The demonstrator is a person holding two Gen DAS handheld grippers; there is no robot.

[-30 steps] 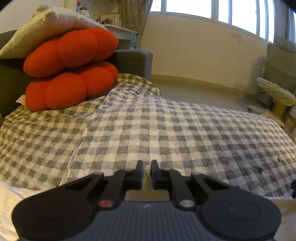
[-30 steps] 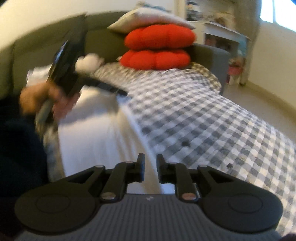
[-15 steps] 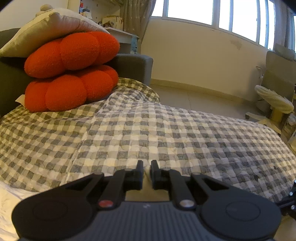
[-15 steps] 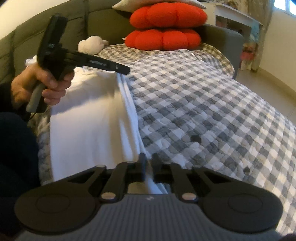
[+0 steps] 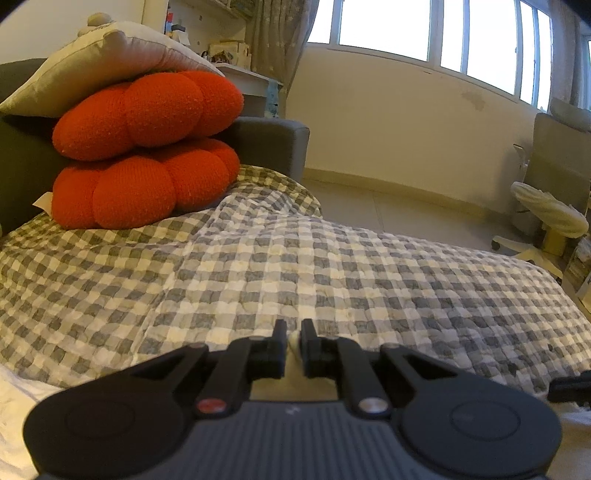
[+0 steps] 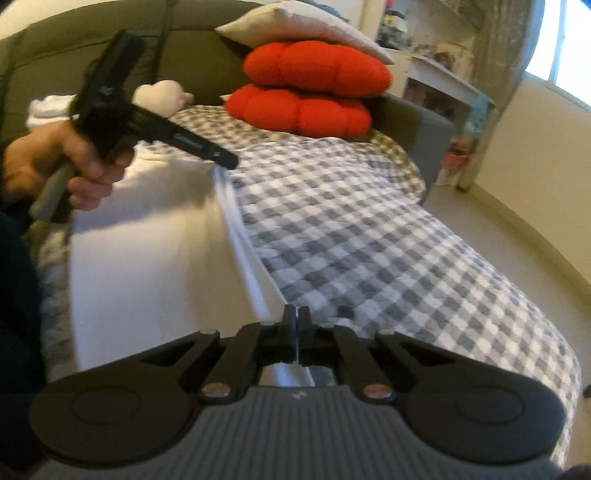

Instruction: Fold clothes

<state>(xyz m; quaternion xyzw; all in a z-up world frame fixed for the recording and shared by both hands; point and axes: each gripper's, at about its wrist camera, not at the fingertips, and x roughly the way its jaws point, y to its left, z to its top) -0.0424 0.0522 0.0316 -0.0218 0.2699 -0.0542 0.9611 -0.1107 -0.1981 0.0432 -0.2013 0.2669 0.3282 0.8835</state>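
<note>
White cloth, a garment of some kind, lies flat along the near side of a bed covered with a grey-and-white checked quilt, its long folded edge running from the left hand-held gripper down to the right hand-held gripper. A second ago the right one stood a little apart over that edge; its jaws have just been closing and now sit pressed together at the near end of the fold, with a thin strip of white cloth apparently caught between them, though blur makes the pinch hard to confirm. In its own view the left hand-held gripper is nearly closed on a sliver of pale cloth and has not shifted. With both ends of the edge taken, the garment looks ready to be lifted and carried over for the next fold. The person's left hand wraps the grip of the far tool, and a dark sleeve fills the lower left. Beyond the garment the quilt is open and uncluttered, so the fold has room to land. Two red cushions are stacked at the head of the bed under a beige pillow, well apart from the work, against a dark grey headboard. A pale plush toy and crumpled white fabric sit just behind the left hand, near enough to snag.
</note>
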